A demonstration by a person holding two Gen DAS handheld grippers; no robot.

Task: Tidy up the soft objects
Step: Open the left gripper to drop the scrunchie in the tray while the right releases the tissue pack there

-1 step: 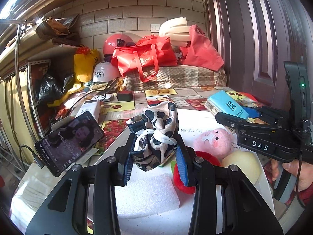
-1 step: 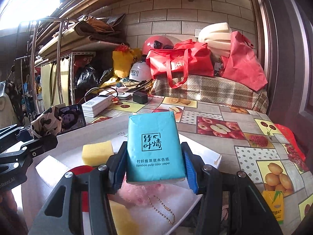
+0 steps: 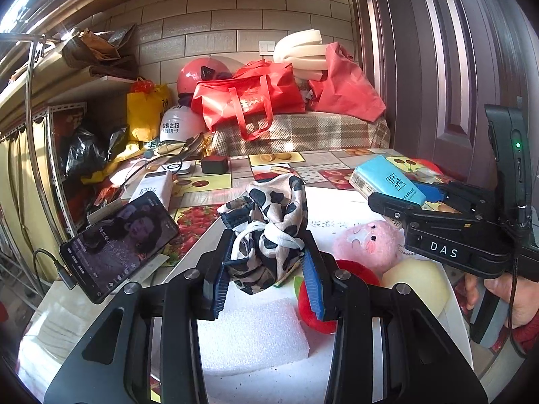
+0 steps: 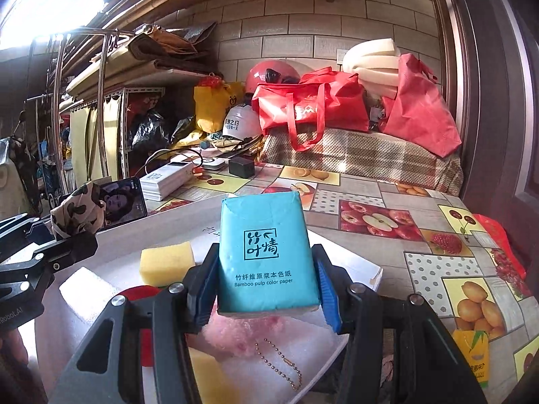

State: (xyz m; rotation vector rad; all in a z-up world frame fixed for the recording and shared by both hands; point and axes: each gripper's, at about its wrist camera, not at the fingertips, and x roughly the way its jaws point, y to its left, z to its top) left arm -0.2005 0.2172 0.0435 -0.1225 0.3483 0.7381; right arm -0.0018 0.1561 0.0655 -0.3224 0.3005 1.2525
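Left wrist view: my left tool [image 3: 266,271] pinches the limp scarf [image 3: 269,235] mid-bundle. My right tool [image 4: 266,288] squeezes the tissue pack [image 4: 266,256]; it looks light and crushable, so I'd grip its flanks gently.

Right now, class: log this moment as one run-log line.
left gripper: shut on spotted cloth bundle | right gripper: shut on teal tissue pack
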